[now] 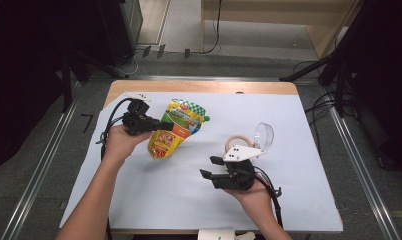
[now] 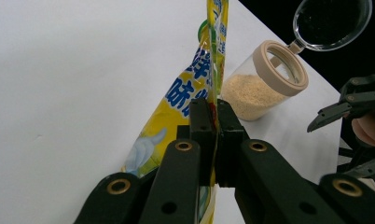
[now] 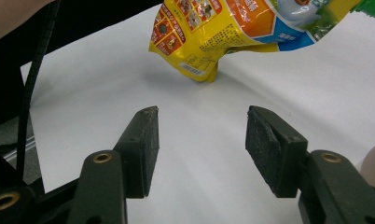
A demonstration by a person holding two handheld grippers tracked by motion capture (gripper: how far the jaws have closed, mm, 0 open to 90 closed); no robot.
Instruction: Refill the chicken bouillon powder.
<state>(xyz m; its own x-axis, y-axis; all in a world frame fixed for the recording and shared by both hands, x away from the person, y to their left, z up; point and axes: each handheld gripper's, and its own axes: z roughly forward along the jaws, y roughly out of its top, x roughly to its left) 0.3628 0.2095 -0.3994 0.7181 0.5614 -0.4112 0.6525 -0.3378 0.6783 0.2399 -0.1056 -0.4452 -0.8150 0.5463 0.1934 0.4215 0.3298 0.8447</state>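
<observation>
One step done, I judge: left gripper [image 2: 213, 140] clamped on pouch [image 1: 176, 130], lifted. Right gripper [image 3: 202, 149] apart, empty. Jar [image 2: 262, 81] open; pouring remains.

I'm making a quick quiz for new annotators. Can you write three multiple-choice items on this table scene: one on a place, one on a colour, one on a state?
1. Where does the clear jar stand?
A. Right next to the right gripper, on its far side
B. At the table's far left corner
C. Under the pouch

2. What is the main colour of the pouch?
A. Purple
B. Yellow
C. Black

3. How do the left gripper jaws stand?
A. Wide open over the jar
B. Open, beside the pouch
C. Shut on the pouch's edge

Answers:
1 A: the high view shows the jar, its lid flipped open, just past the right gripper.
2 B: yellow covers most of the pouch, with orange and green print.
3 C: the left gripper view shows both pads pressed on the thin pouch edge.
</observation>
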